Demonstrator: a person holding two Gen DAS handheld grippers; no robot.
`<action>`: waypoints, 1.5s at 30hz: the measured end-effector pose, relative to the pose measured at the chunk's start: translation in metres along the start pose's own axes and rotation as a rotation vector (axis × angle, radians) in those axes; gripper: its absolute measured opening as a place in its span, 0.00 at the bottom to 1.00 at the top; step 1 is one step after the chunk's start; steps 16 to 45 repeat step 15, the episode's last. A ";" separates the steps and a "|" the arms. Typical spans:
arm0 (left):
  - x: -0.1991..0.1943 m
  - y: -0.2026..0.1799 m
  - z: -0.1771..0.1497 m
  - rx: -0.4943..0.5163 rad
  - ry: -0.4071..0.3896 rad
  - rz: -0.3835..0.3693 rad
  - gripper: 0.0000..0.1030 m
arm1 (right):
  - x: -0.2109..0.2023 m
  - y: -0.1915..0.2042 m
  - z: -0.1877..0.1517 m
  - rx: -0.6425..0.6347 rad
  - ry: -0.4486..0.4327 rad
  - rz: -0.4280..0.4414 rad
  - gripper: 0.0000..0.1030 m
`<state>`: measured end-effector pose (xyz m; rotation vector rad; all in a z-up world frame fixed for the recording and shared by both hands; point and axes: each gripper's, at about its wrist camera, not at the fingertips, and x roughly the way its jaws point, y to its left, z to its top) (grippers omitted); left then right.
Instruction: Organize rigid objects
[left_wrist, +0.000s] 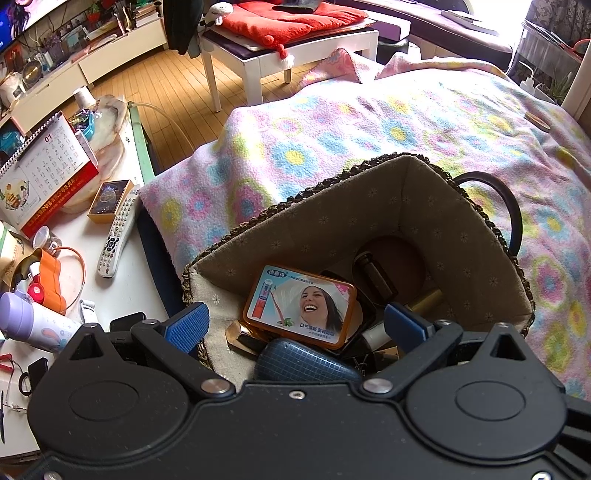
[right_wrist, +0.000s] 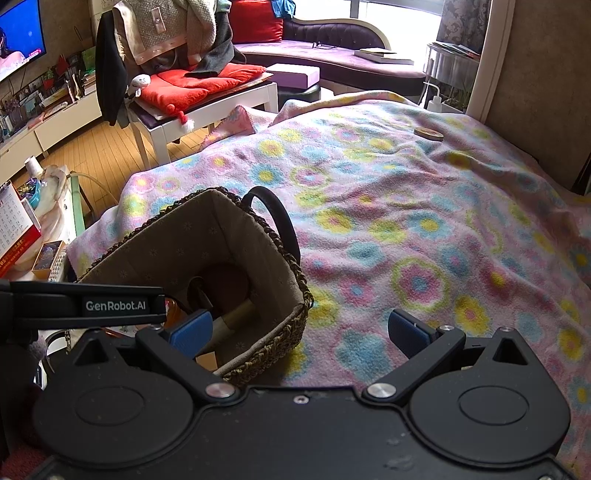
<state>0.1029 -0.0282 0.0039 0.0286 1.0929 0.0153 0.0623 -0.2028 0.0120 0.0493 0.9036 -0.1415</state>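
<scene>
Left wrist: woven basket (left_wrist: 369, 206) holds orange tin (left_wrist: 299, 306), dark case (left_wrist: 306, 363); both tongs apart, empty.

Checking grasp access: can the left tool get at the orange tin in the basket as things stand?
Probably yes. The left tool is open and sits right over the basket, with the orange tin lying on top of the pile between its fingers. Nothing covers it.

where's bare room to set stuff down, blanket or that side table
The blanket is bare from the basket out to the small round tin. The side table is crowded around the remote and calendar. The basket is nearly full.
</scene>
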 end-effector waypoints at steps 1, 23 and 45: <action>0.000 0.000 0.000 0.001 0.000 0.000 0.95 | 0.000 0.000 0.000 0.000 0.000 0.000 0.99; 0.000 -0.001 0.000 0.003 -0.002 0.000 0.95 | 0.002 0.000 -0.002 0.002 0.003 0.004 0.99; 0.000 -0.001 0.000 0.003 -0.002 0.000 0.95 | 0.002 0.000 -0.002 0.002 0.003 0.004 0.99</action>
